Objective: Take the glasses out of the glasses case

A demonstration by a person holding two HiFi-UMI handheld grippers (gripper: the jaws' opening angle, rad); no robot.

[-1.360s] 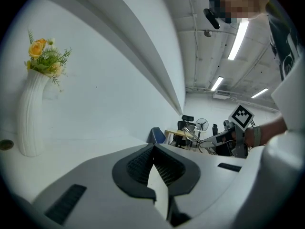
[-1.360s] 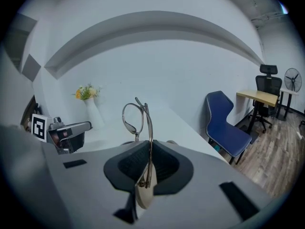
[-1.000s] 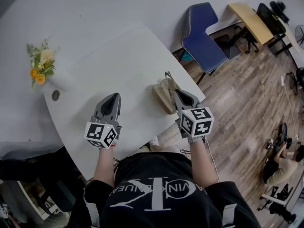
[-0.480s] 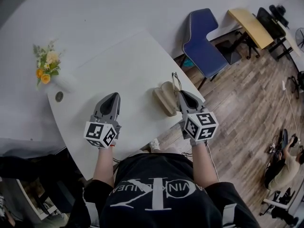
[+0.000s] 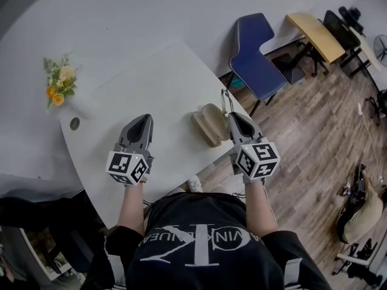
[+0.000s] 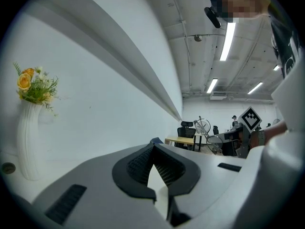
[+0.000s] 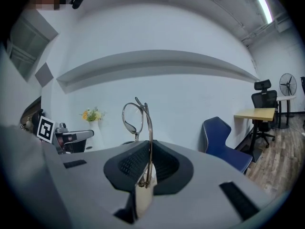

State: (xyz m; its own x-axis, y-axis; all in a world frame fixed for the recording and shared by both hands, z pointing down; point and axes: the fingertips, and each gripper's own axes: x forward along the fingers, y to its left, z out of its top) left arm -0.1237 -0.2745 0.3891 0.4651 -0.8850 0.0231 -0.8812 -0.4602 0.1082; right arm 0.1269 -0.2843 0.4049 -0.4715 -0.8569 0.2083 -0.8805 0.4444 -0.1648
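The beige glasses case (image 5: 207,124) lies open on the white table (image 5: 151,80) near its right edge. My right gripper (image 5: 233,117) hovers just right of the case, shut on a pair of thin metal-framed glasses (image 5: 225,99). In the right gripper view the glasses (image 7: 134,118) stand upright between the pads, one round lens above the right gripper (image 7: 150,146). My left gripper (image 5: 144,121) hangs over the table left of the case. In its own view the left gripper (image 6: 153,146) has its tips together and holds nothing.
A white vase of yellow flowers (image 5: 59,83) stands at the table's far left corner, with a small round disc (image 5: 74,124) beside it. A blue chair (image 5: 257,47) and a wooden desk (image 5: 317,29) stand on the wood floor to the right.
My right gripper has risen with the glasses and moved slightly right, off the open case. The left gripper has lifted a little.
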